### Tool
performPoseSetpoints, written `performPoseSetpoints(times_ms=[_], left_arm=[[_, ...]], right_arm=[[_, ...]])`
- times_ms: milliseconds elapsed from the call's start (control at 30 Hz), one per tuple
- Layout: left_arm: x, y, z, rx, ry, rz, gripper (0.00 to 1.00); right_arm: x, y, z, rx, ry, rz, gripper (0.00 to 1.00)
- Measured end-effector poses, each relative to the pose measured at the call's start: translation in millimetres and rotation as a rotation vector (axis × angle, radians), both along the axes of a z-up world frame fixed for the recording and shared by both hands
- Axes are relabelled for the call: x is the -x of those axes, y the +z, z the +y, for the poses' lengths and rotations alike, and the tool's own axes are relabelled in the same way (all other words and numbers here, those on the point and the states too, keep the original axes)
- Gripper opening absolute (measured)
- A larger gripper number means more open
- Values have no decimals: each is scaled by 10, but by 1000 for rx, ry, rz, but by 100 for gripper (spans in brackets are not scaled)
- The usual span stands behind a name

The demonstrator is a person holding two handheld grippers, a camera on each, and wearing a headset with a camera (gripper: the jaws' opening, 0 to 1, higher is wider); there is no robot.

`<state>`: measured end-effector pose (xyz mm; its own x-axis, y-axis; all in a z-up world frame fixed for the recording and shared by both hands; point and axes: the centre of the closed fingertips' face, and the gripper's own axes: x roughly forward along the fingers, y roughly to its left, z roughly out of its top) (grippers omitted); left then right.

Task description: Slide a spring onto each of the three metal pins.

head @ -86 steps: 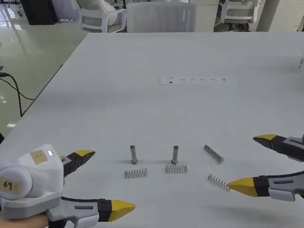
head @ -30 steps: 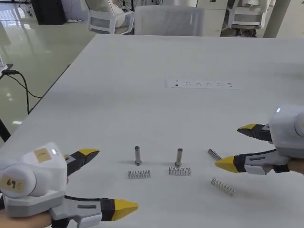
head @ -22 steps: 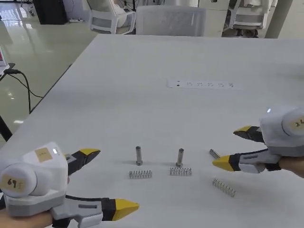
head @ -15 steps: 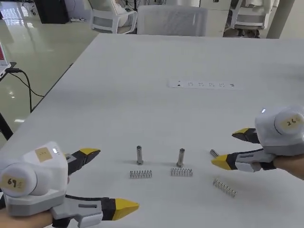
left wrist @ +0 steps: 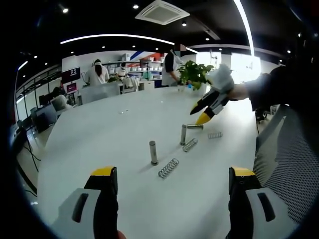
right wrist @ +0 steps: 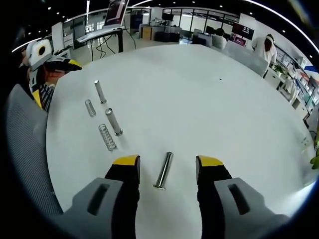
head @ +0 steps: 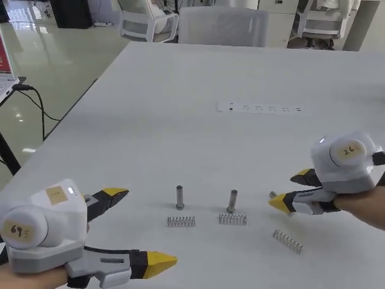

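White tabletop (head: 180,120) carries all. Left of the middle pin (head: 233,201), the left gripper (head: 147,226) hangs agape and empty. A spring (head: 233,220) lies just before it. Rightward, the right gripper (head: 284,189), agape, straddles the fallen pin (right wrist: 163,170); a skewed pinch could roll it away.

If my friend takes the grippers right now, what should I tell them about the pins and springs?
The left gripper is open and holds nothing.
The right gripper is open, with a jaw on each side of the lying pin, not gripping it.
The left pin and middle pin stand upright. The left spring and middle spring lie just in front of them. The right spring lies near the right gripper.
Done: nothing, no spring is on a pin.
Left: all three springs.
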<state>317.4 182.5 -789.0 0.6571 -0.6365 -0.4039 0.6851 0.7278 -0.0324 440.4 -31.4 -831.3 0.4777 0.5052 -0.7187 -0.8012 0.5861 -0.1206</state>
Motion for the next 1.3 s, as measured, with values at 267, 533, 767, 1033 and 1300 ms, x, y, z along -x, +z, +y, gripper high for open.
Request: performPoseSetpoints(times_ms=[267,533,767,1033,1300], left_arm=[[4,-19,5,4,4,3,91],[-2,-27,24,5,10,5,91],[-12,-30,20,8,10,6,90],[-15,-37,24,11,12,7,90],[-23,-54,45,16,16,10,90]], right_arm=[[-38,-87,-5,34,-17,53,33],[-55,-151,44,53,-20,86,27],[-71,-220,36,99,-34,101,22],[-60,-257,46,115,-42,125,19],[-89,-281,69,149,-39,121,18]])
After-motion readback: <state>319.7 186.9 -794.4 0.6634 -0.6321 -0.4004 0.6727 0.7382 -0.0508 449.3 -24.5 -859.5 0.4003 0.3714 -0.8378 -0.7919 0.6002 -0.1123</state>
